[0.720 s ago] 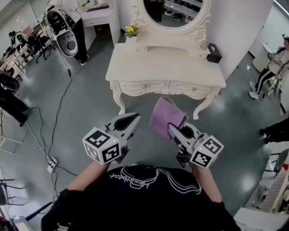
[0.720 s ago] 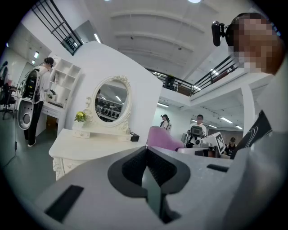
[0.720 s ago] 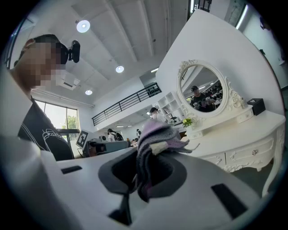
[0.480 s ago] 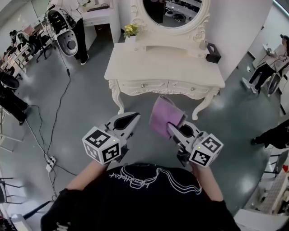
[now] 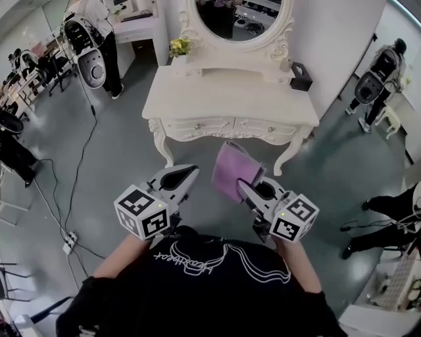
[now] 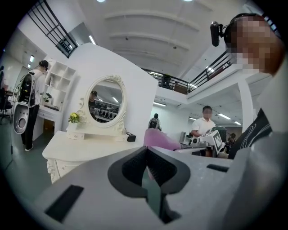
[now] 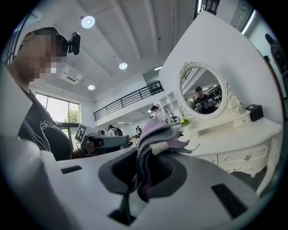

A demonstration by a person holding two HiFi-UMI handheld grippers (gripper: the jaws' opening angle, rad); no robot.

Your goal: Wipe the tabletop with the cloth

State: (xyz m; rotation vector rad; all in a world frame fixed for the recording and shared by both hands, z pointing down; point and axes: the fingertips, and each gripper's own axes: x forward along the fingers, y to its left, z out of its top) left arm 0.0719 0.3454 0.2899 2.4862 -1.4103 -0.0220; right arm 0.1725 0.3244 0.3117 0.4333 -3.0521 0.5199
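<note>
The mirror (image 5: 237,16) is cut off by the head view's top edge. Part of the cloth (image 5: 230,172) hides inside the right claw (image 5: 246,187). The dark box (image 5: 301,76) on the bench (image 5: 223,95) is too small to identify.

Cloth (image 5: 230,168) sits in the right gripper (image 5: 242,185), with the left gripper (image 5: 191,173) just left of it. Dressing table (image 5: 230,95) is out ahead of both, mirror (image 5: 237,16) at its back.
</note>
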